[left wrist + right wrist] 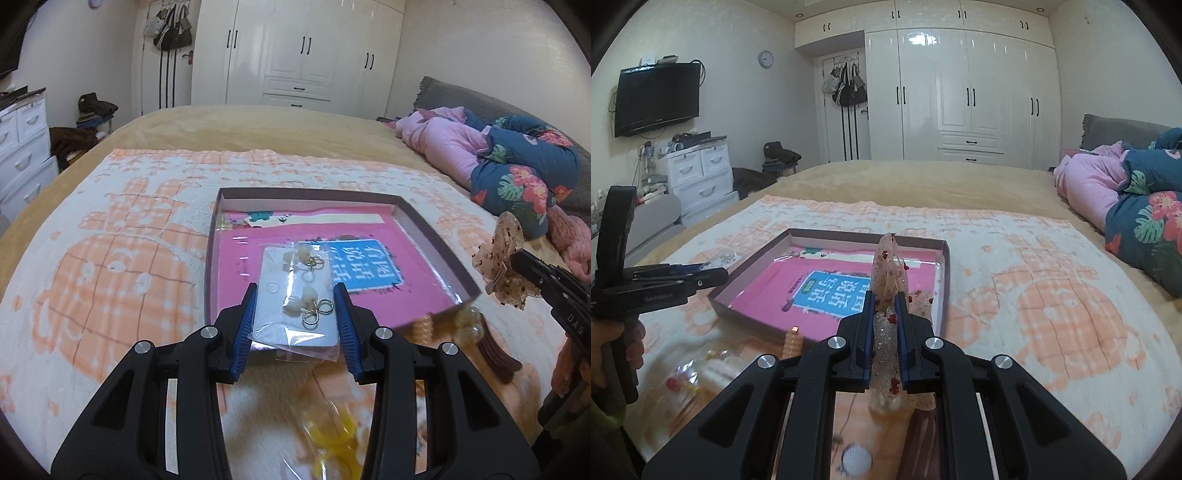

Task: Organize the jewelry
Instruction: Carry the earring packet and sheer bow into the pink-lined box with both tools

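Note:
My left gripper (295,291) is shut on a clear packet with a white earring card (291,317) that carries pale flower earrings with gold loops. It hangs over the near edge of a shallow open box (306,194) with a pink, blue-labelled sheet (406,280) inside. In the right wrist view, my right gripper (885,295) is shut on a translucent red-flecked butterfly hair claw (888,266), just in front of the box's (945,266) near rim. The left gripper (713,273) shows at the left of that view. The hair claw (498,254) and right gripper (524,262) show at the right of the left wrist view.
The box lies on an orange-and-white towel (110,258) spread over a bed. Loose pieces lie near the box's front: a coil hair tie (423,325), a pearly piece (467,325), a brown clip (495,354) and a bagged yellow item (340,435). Folded quilts (517,166) lie at the right.

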A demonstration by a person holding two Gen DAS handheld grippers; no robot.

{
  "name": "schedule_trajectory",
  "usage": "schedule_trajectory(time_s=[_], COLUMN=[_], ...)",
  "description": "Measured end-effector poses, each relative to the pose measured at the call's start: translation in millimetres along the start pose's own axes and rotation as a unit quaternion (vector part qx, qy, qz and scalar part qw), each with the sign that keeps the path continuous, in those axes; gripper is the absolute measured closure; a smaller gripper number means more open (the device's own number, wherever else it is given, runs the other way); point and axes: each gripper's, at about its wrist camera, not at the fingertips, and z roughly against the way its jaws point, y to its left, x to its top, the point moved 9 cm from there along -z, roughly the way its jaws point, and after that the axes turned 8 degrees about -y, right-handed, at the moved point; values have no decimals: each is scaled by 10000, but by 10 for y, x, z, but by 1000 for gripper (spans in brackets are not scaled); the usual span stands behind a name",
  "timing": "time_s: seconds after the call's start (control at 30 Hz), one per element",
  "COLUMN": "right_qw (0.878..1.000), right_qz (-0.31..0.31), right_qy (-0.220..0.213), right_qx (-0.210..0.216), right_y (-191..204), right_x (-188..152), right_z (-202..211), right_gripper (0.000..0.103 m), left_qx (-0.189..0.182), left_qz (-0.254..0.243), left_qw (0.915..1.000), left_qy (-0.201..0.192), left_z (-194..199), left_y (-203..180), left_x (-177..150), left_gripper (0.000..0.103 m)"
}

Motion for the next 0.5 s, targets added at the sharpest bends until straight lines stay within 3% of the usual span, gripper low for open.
schedule_trajectory(time_s=[0.3, 0.5], right_qw=[9997, 9979], right_qz=[28, -46], right_qy=[231, 629], right_qx=[-67, -129], right_y=[-1, -10], right_x=[40, -91], right_z=[-534, -877], right_gripper=[92, 92], left_qx=[88, 120], left_qz=[72, 115], left_qw=[9998, 9994], left_qy=[155, 312], left_z=[-280, -430], left_y=[155, 233], left_x=[50, 14], left_gripper=[71, 71])
